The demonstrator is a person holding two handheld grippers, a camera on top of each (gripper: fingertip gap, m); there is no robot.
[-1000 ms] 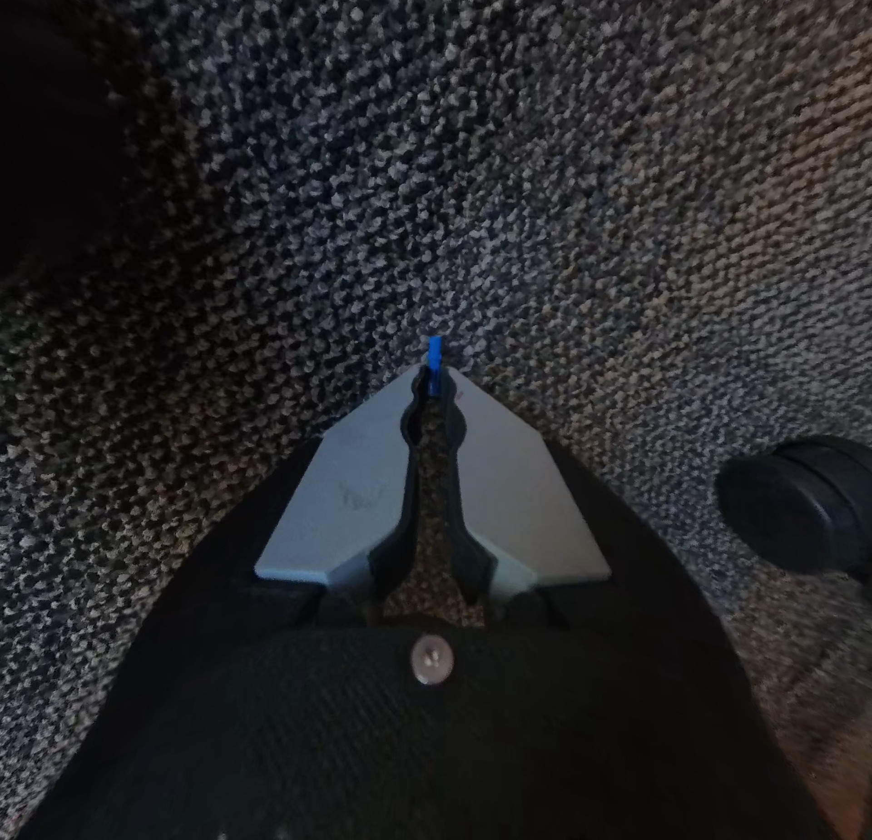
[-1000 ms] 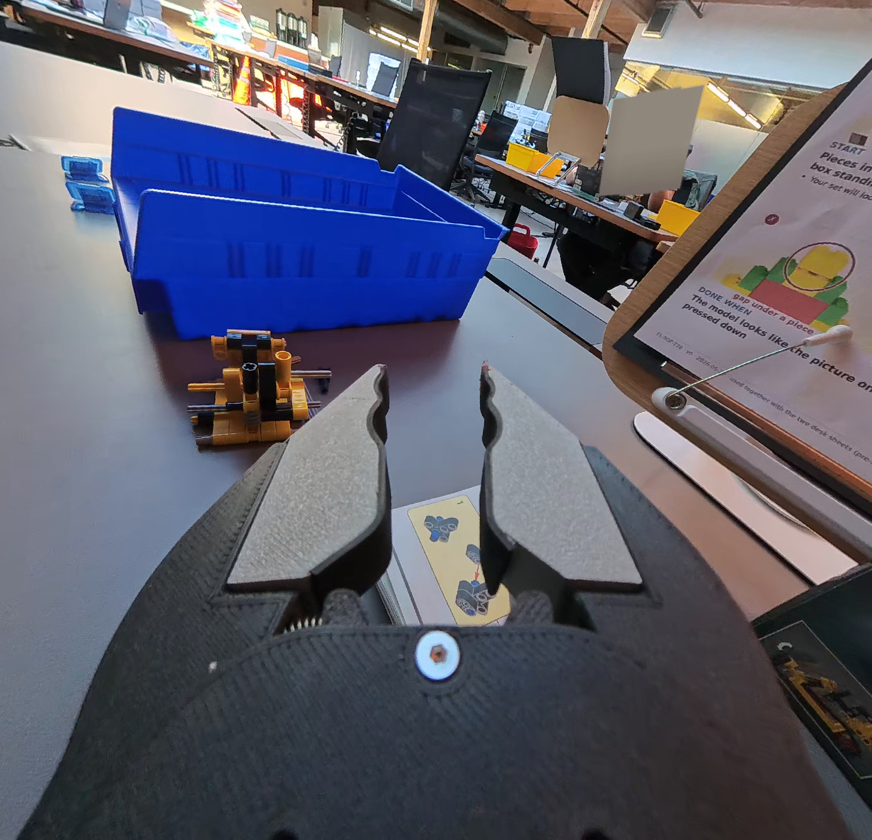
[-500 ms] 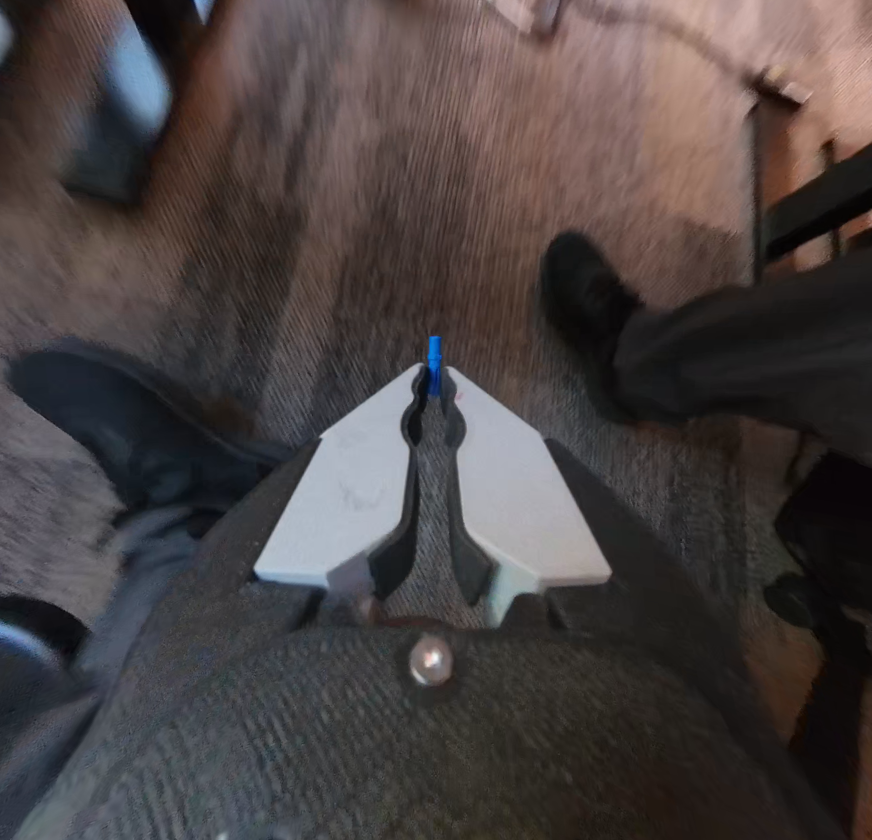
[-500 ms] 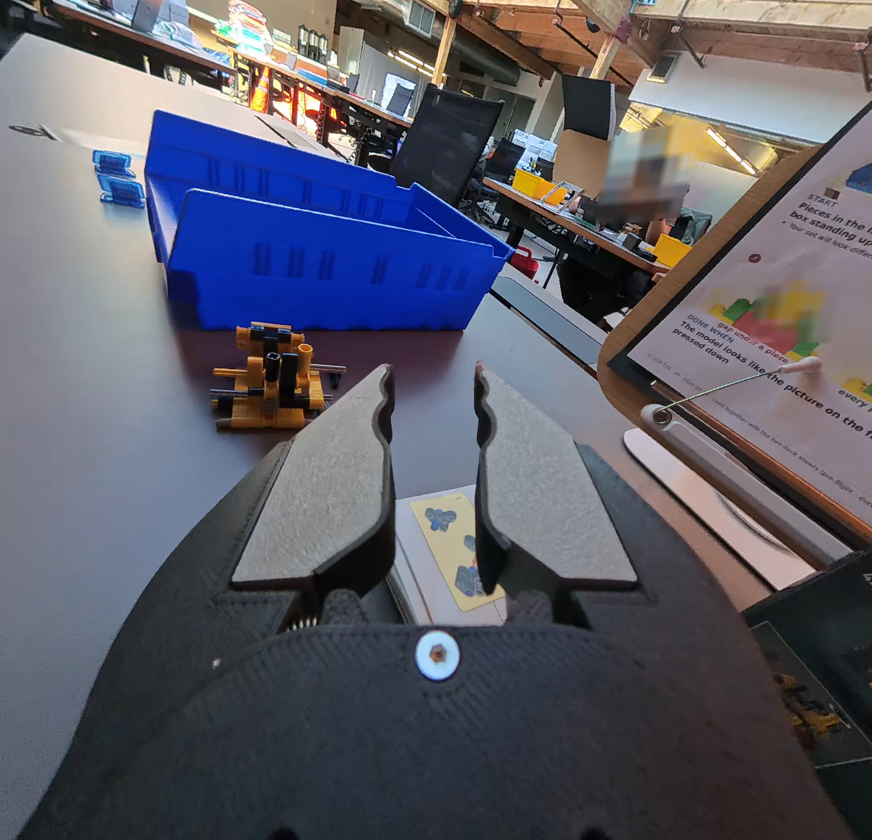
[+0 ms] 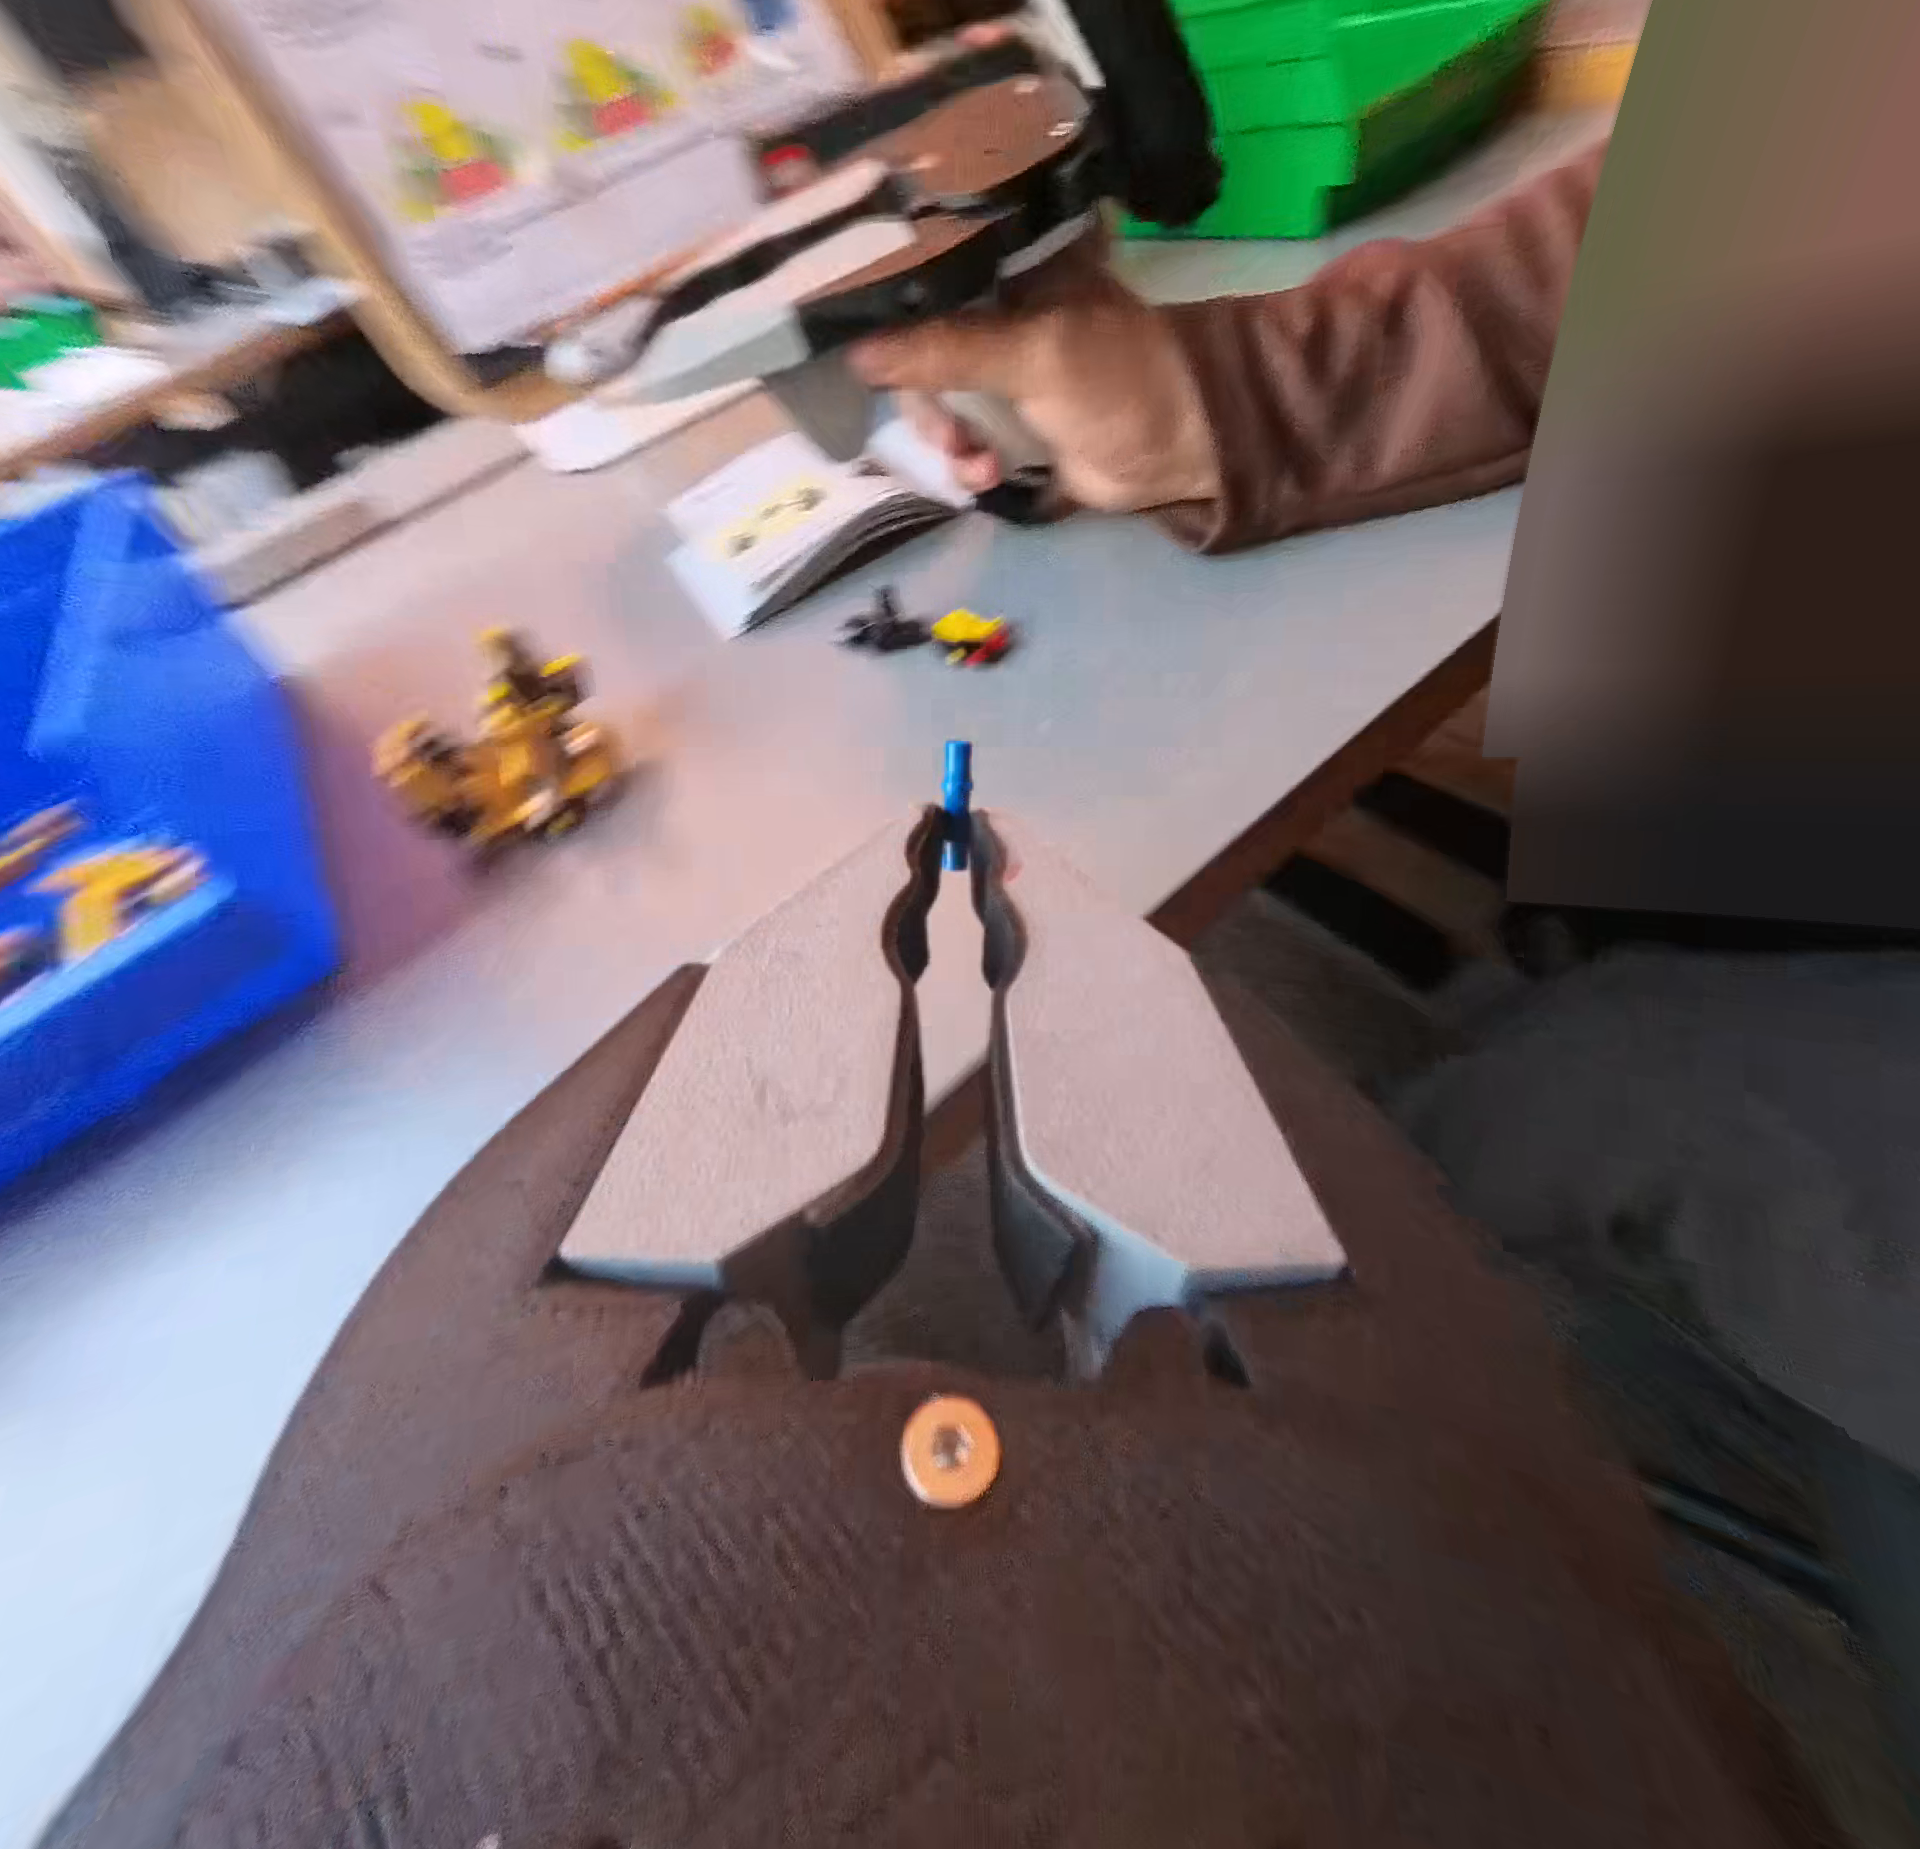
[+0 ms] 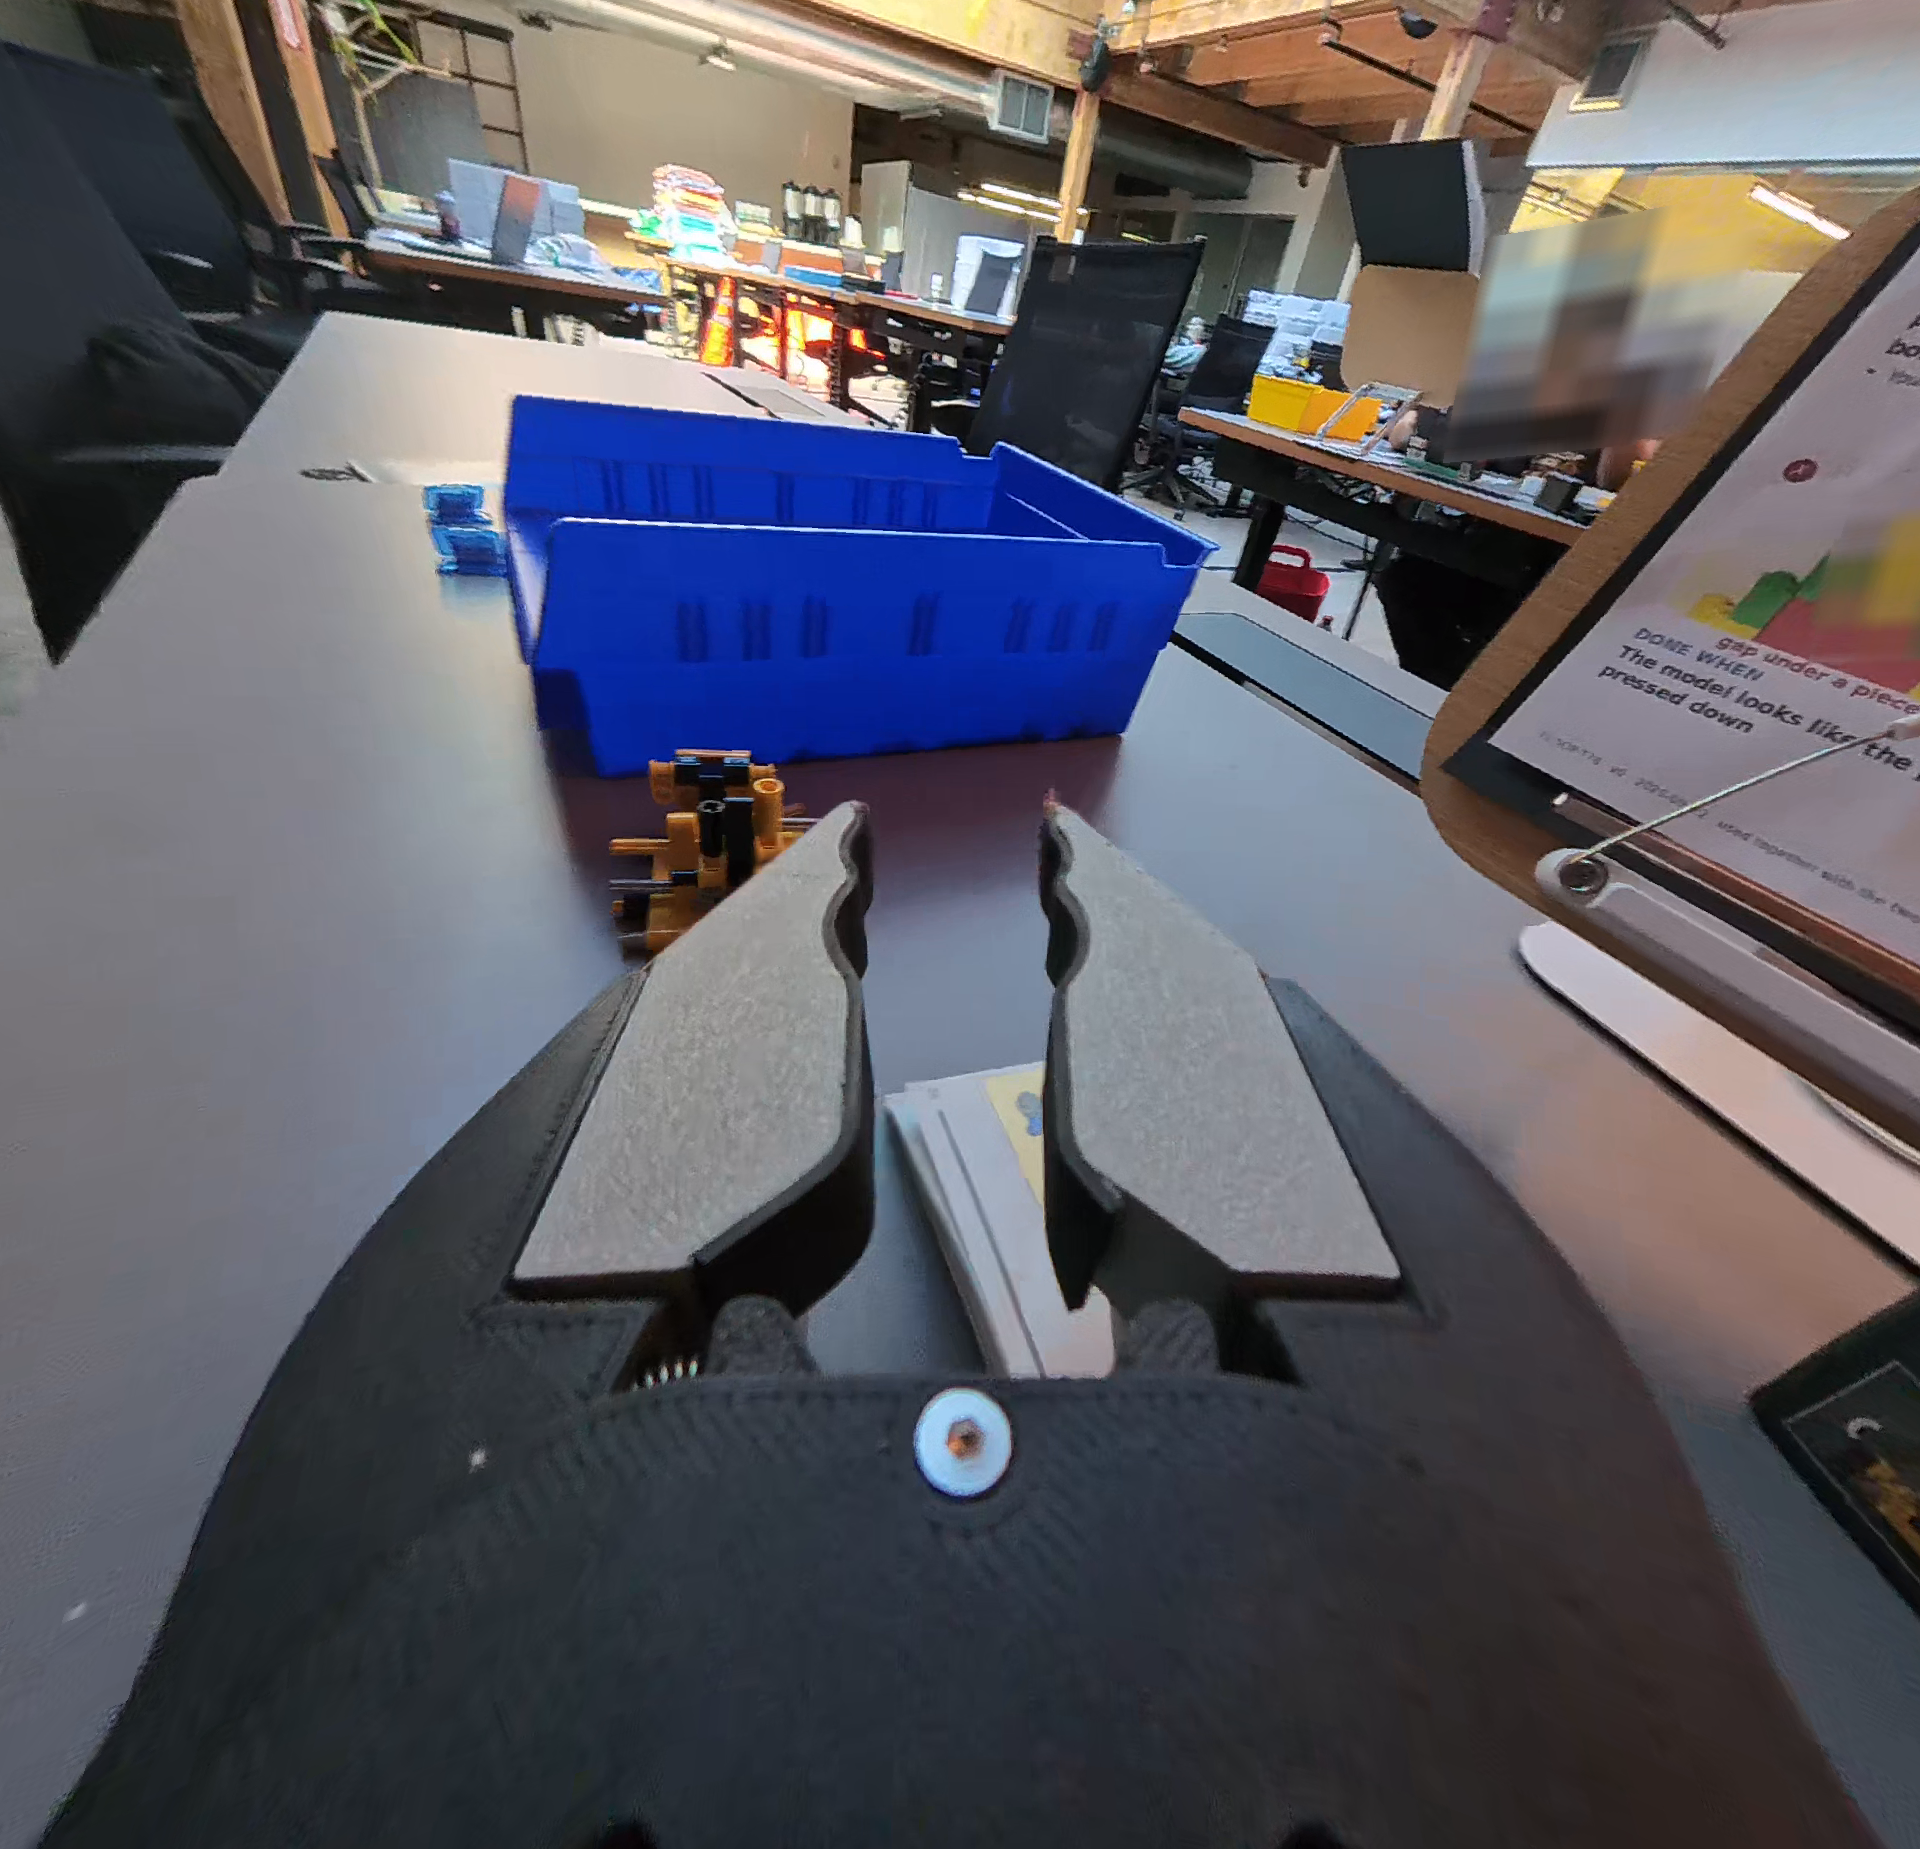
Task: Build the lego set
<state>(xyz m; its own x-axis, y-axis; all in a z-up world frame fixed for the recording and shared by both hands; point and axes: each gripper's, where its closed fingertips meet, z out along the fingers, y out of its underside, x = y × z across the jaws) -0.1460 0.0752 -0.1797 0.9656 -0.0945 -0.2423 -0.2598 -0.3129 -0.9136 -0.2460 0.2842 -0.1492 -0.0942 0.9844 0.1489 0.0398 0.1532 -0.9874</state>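
My left gripper [image 5: 954,831] is shut on a small blue lego pin [image 5: 956,793] that sticks out past its tips, above the table's near edge. The yellow and black lego model [image 5: 499,755] stands on the table ahead and to the left; it also shows in the right wrist view [image 6: 707,843], just left of my right gripper [image 6: 951,831]. That gripper is open and empty, low over the open instruction booklet [image 6: 971,1165]. In the left wrist view the right gripper [image 5: 748,334] shows farther off, held by a hand [image 5: 1049,417], above the booklet [image 5: 800,532].
A blue bin [image 6: 831,594] stands behind the model, with small blue parts [image 6: 462,532] to its left. Loose black and yellow pieces [image 5: 930,633] lie near the booklet. An instruction board on a stand [image 6: 1704,656] is at the right. Green bins [image 5: 1351,74] sit at the back. The grippers' ends are close to 25 cm from one another.
My left gripper has swung up from the carpet and the floor to face the table, still holding the blue pin. My right gripper has lifted and opened a little wider.
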